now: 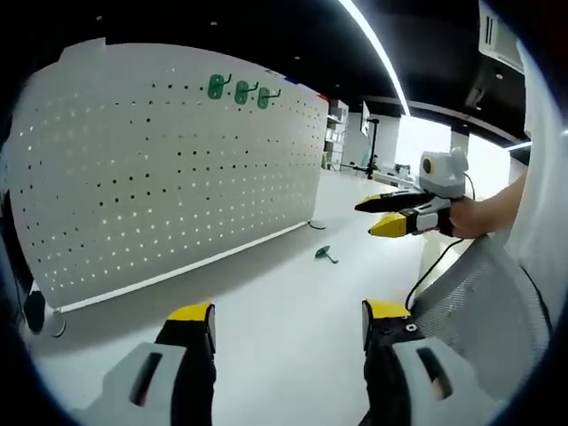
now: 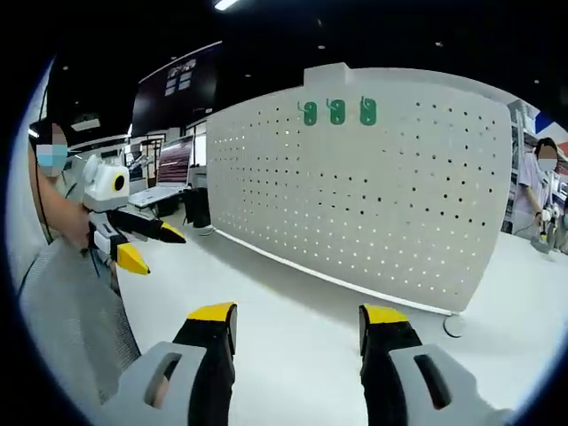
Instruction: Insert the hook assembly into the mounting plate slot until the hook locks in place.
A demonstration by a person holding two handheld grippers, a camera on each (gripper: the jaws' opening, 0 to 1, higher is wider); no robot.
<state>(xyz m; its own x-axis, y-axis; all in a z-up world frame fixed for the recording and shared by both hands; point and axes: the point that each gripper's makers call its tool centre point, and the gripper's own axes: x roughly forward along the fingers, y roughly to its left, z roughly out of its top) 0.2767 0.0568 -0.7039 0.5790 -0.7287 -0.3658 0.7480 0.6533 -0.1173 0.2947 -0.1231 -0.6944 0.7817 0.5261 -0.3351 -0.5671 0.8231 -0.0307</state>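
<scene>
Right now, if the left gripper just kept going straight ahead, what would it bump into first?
Most likely the pegboard. The left gripper, jaws open and empty, points over bare tabletop toward the board's lower edge. The loose green hook lies off to the right. Depth is hard to judge.

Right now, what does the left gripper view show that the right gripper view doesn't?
Left gripper view alone: a loose green hook lying on the white table, apart from the pegboard, and the right gripper coming in from the right, fingers apart.

Right gripper view alone: the left gripper at the left, fingers apart, monitors behind it, and a person standing at the far right.

Both: the white pegboard upright on the table, with three green hooks mounted in a row near its top edge.
</scene>
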